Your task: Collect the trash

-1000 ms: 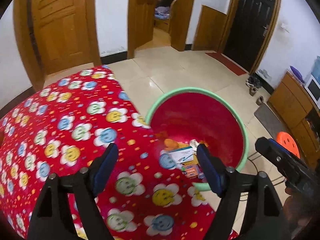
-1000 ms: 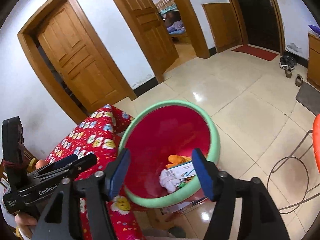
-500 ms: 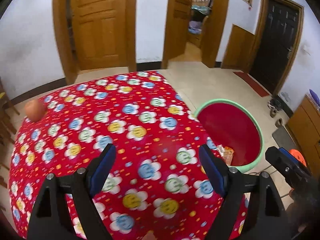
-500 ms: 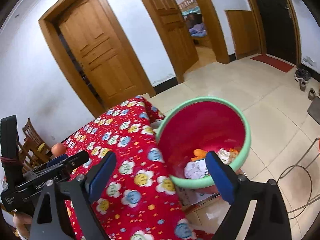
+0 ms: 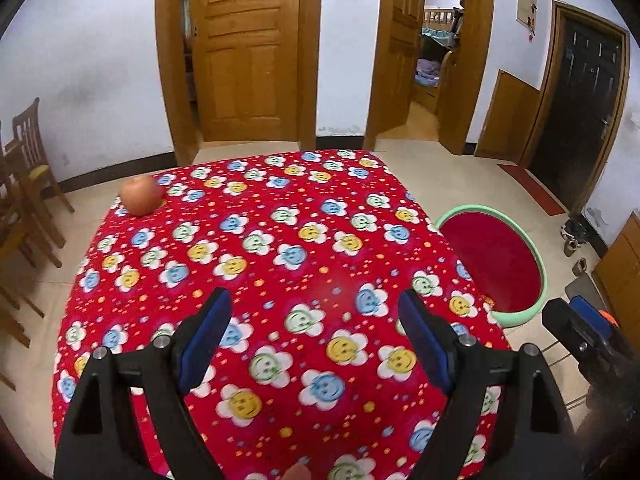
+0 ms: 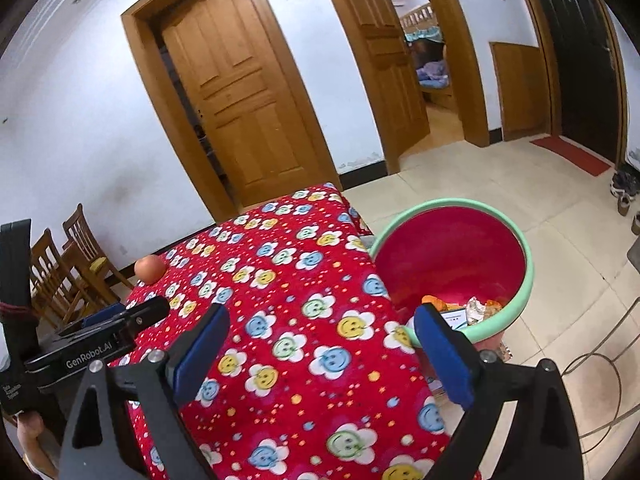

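Both grippers hover over the desk [image 5: 280, 264], which is covered in a red cloth printed with smiling flowers. The left gripper [image 5: 316, 340] has its blue pads spread wide with nothing between them, only cloth below. The right gripper [image 6: 320, 350] is likewise wide apart and empty, its right pad in front of the bin's near rim.

The trash bin [image 6: 452, 264], red inside with a pale green rim, stands on the floor just beside the desk's right edge. Crumpled wrappers and paper [image 6: 468, 308] already lie in its bottom. The only loose thing on the desk is an apple [image 5: 141, 195], whole by the look of it, at the far left corner; whether it counts as trash is unclear.

If it is the next item, the left gripper is the nearer one. A round, smooth fruit rolls easily, so the pads should come in on either side at its widest part, level with the desk, and close gently before lifting. Carry it across low and release only once above the bin's opening.
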Available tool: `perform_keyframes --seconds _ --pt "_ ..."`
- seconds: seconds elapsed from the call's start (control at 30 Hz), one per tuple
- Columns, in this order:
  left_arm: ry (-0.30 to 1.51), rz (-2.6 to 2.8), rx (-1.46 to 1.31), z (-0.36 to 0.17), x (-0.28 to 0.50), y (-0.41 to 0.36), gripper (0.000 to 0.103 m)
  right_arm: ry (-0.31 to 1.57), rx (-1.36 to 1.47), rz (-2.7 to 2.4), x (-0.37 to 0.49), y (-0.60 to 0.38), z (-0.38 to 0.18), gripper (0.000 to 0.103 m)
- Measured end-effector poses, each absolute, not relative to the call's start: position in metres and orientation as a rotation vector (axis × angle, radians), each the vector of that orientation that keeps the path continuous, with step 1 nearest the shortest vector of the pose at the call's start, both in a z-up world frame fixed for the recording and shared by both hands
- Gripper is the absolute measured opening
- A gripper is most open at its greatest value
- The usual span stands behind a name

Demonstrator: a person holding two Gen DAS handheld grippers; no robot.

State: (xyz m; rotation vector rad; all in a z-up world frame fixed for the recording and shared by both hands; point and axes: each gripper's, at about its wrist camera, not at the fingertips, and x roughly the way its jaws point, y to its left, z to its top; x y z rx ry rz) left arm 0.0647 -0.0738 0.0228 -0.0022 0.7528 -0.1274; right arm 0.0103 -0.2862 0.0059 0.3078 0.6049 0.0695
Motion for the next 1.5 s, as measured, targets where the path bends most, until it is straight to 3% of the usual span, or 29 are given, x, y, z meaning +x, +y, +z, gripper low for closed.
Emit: perform_keyframes --seconds 0.47,1.5 --pt "0.725 -0.057 -0.032 0.02 0.028 -0.046 0.084 0.566 0.228 0.068 -0.019 -0.251 0.002 0.095" --pt "0.713 -0.057 -0.026 0.01 0.024 -0.05 0.084 0.583 0.238 0.061 -0.026 -0.25 -0.005 0.095"
